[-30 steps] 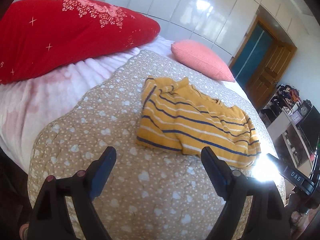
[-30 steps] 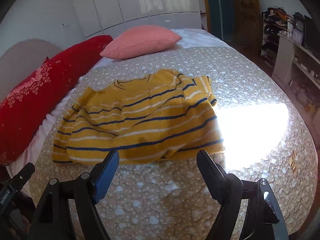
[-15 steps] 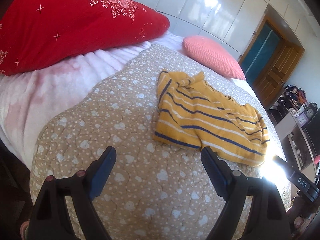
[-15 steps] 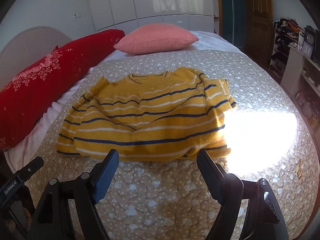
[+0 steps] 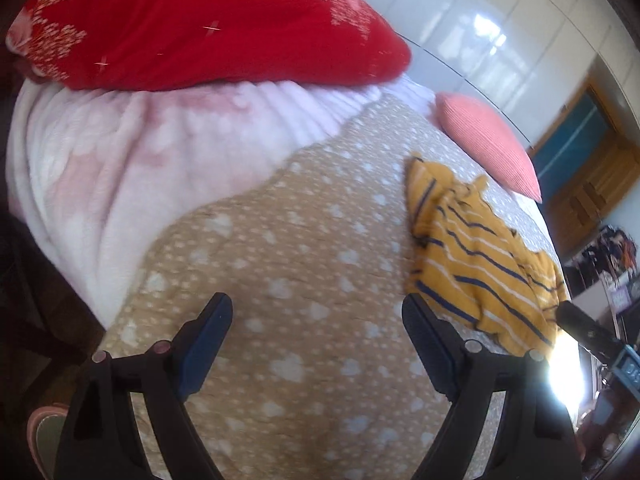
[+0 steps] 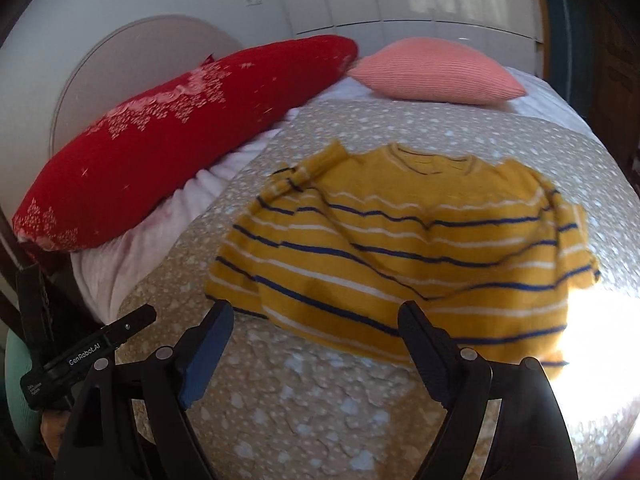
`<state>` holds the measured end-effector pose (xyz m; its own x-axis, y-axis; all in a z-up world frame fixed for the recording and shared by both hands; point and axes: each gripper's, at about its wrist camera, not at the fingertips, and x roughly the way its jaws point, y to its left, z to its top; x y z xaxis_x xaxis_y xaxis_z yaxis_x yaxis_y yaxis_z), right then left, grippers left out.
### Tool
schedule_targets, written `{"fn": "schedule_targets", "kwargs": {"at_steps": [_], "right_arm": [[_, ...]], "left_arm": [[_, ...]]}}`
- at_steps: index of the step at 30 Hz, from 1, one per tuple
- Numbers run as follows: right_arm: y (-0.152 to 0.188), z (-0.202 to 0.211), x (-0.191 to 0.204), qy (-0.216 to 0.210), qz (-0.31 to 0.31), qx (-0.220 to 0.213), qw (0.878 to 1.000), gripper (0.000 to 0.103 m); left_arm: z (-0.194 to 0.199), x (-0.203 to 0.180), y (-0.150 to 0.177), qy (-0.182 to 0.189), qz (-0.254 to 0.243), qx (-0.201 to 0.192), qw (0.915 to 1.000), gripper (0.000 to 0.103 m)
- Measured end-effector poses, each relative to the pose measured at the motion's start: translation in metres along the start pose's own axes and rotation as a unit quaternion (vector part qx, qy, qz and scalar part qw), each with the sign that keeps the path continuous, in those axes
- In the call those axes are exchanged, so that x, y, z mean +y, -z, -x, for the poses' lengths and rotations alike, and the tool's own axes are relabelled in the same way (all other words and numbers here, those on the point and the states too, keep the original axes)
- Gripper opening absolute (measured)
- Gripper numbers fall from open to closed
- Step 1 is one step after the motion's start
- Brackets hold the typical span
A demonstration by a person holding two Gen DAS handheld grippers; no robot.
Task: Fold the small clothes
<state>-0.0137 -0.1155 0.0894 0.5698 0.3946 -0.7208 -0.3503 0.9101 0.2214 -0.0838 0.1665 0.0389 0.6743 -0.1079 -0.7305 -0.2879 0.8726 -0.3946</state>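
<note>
Both grippers hovering released over the quilt, sweater untouched.

The left gripper (image 5: 316,320) is gaping with nothing between its jaws, having swung aside so the yellow striped sweater (image 5: 480,264) now sits off to its right. The right gripper (image 6: 312,324) is opening wider, closing in on the sweater's (image 6: 400,248) hem; the garment is lying spread on the heart-print quilt (image 6: 320,400), near the red pillow (image 6: 168,140).

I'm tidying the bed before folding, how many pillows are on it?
2. A long red pillow lies along the headboard side, left of the striped yellow sweater; a pink pillow sits beyond the sweater's collar. Others may lie out of view.
</note>
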Motion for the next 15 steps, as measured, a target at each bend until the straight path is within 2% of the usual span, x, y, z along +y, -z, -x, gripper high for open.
{"fn": "schedule_targets", "kwargs": {"at_steps": [5, 8, 12, 15], "right_arm": [[-0.023, -0.059, 0.047, -0.009, 0.074, 0.023, 0.997, 0.088], [-0.046, -0.096, 0.061, 0.020, 0.093, 0.028, 0.995, 0.088], [-0.087, -0.167, 0.061, 0.076, 0.104, 0.081, 0.988, 0.088], [-0.113, -0.204, 0.063, 0.095, 0.110, 0.105, 0.984, 0.088]], "left_arm": [[0.008, 0.021, -0.006, -0.010, 0.023, -0.014, 0.9996, 0.086], [0.008, 0.025, -0.004, -0.010, 0.026, -0.013, 0.9995, 0.086], [0.004, 0.024, -0.001, -0.007, 0.021, -0.007, 0.9997, 0.086], [0.007, 0.024, 0.002, -0.003, 0.017, -0.008, 0.9998, 0.086]]}}
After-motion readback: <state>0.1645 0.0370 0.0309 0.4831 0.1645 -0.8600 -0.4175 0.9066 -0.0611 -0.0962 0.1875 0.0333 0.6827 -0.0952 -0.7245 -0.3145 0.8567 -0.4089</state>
